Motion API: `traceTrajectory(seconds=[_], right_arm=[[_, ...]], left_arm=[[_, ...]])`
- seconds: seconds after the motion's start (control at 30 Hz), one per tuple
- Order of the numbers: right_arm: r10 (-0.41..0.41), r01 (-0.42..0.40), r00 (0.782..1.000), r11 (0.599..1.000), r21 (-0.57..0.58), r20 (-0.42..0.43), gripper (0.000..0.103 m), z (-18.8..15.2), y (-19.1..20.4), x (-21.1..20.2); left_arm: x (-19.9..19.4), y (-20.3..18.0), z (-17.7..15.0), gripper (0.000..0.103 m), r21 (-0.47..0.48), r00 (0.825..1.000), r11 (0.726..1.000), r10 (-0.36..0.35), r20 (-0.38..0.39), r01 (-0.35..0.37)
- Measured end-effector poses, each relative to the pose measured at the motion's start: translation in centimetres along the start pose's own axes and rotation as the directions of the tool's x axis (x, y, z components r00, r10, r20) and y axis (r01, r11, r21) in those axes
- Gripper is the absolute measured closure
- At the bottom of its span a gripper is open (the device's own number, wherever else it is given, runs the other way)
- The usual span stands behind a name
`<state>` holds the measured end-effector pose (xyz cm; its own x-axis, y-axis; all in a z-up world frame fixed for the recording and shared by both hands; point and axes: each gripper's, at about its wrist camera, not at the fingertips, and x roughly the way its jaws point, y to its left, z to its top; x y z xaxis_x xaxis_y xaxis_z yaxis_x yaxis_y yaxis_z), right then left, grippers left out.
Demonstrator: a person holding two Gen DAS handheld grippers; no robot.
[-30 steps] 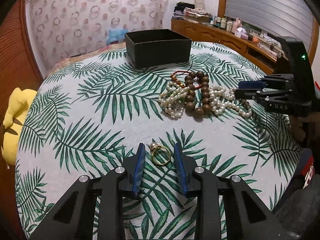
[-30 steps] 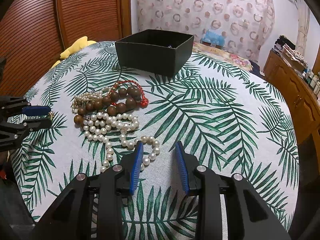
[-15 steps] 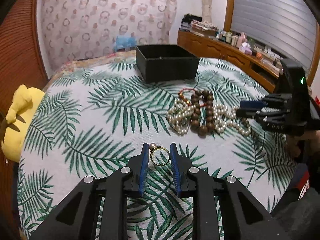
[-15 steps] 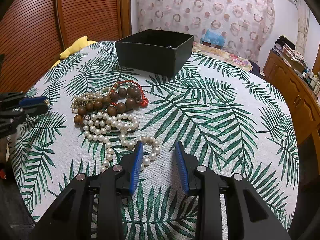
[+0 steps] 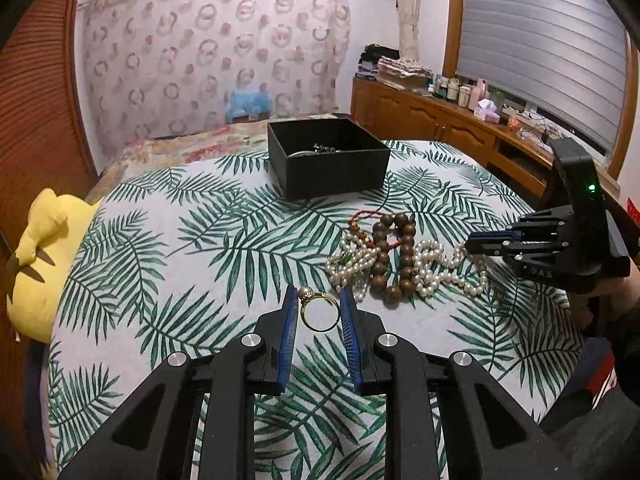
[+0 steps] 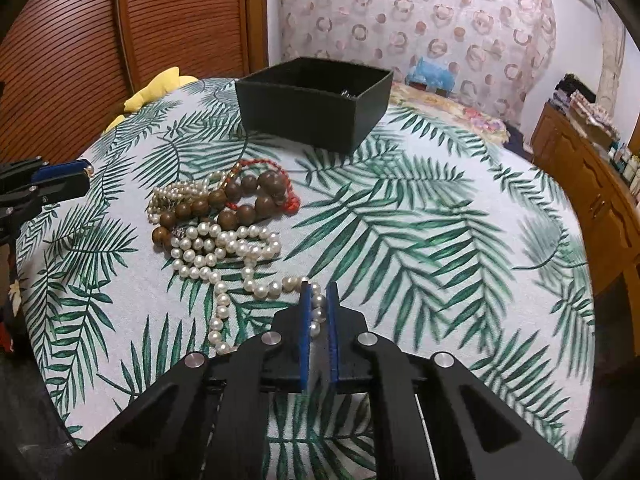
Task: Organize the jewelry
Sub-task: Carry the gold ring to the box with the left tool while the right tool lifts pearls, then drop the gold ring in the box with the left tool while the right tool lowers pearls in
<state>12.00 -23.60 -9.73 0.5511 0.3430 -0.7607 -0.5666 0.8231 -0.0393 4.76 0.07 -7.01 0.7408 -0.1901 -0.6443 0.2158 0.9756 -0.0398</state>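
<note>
My left gripper (image 5: 317, 290) is shut on a gold ring (image 5: 320, 329) with a small pearl, held just above the leaf-print cloth. In the right wrist view it shows at the left edge (image 6: 86, 178). My right gripper (image 6: 318, 290) has its jaws closing tight on the end loop of a long pearl necklace (image 6: 224, 240), which lies on the cloth. The necklace (image 5: 432, 264) runs under the right gripper (image 5: 468, 245). A wooden bead bracelet (image 6: 240, 200), a red bracelet (image 6: 294, 202) and a small pearl bracelet (image 6: 176, 196) lie tangled beside it. An open black box (image 5: 332, 172) stands farther back with some jewelry inside.
A yellow plush toy (image 5: 40, 256) rests at the table's left edge. A wooden sideboard (image 5: 460, 120) with bottles runs along the right wall. Ribbed wooden doors (image 6: 80, 40) stand behind the table. The black box (image 6: 304, 116) stands beyond the pile.
My right gripper's jaws closed from wide apart onto the pearl strand. My left gripper narrowed onto the ring and rose, bringing the inside of the box into view.
</note>
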Motion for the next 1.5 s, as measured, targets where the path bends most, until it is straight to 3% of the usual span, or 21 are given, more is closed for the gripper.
traceTrajectory(seconds=[0.2, 0.67, 1.0, 1.5], right_arm=[[-0.007, 0.006, 0.995, 1.0, 0.001, 0.102, 0.095, 2.3, -0.6, -3.9], [-0.045, 0.053, 0.97, 0.998, -0.026, 0.238, 0.095, 8.2, -1.5, -8.8], [-0.059, 0.076, 0.953, 0.996, -0.045, 0.297, 0.095, 11.7, -1.8, -11.0], [-0.065, 0.1, 0.931, 0.992, -0.081, 0.36, 0.095, 17.9, -3.3, -12.1]], left_arm=[[-0.3, -0.2, 1.3, 0.083, 0.007, 1.0, 1.0, 0.001, 0.027, -0.001], [-0.8, -1.2, 3.8, 0.083, 0.029, 0.997, 1.0, -0.01, 0.081, 0.007], [-0.6, -1.1, 6.5, 0.083, 0.039, 0.993, 0.999, -0.004, 0.118, -0.001], [2.9, 0.5, 10.8, 0.083, 0.04, 0.994, 0.999, 0.003, 0.108, -0.007]])
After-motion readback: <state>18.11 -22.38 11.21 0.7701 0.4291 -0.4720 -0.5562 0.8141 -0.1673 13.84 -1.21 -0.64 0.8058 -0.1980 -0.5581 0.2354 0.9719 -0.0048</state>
